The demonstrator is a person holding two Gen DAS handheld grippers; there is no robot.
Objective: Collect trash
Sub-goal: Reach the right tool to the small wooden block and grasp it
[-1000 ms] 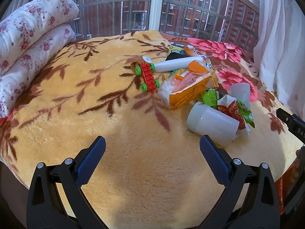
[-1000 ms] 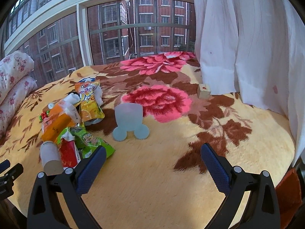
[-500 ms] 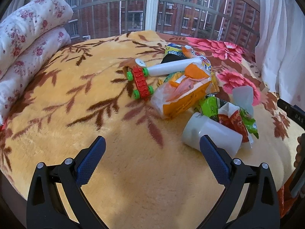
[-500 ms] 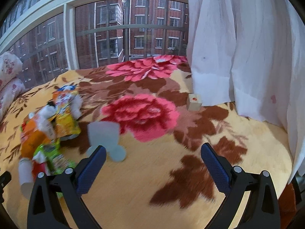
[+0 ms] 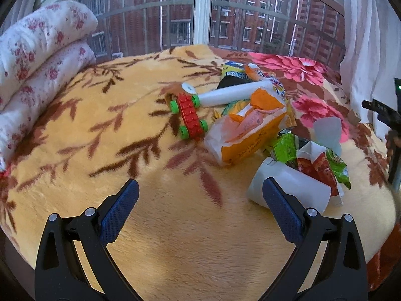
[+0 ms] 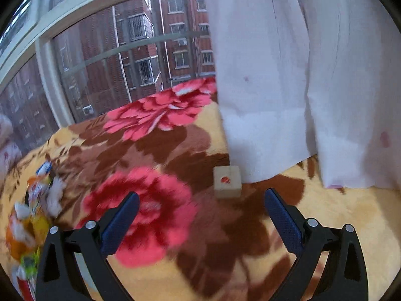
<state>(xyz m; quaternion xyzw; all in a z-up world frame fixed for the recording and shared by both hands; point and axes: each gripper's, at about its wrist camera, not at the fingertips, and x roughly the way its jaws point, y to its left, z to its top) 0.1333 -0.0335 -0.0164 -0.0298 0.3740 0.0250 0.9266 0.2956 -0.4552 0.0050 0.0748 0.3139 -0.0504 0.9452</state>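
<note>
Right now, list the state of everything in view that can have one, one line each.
left hand-held gripper: open, empty
right hand-held gripper: open, empty
white cup: tipped on its side
orange packet: torn open, crumpled
toy car: lying flat, on its side or back
wooden block: resting flat beside the curtain

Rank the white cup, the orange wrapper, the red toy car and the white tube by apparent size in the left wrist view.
1. orange wrapper
2. white cup, close behind; it lies nearer the camera, so this is unsure
3. white tube and red toy car look alike
</note>
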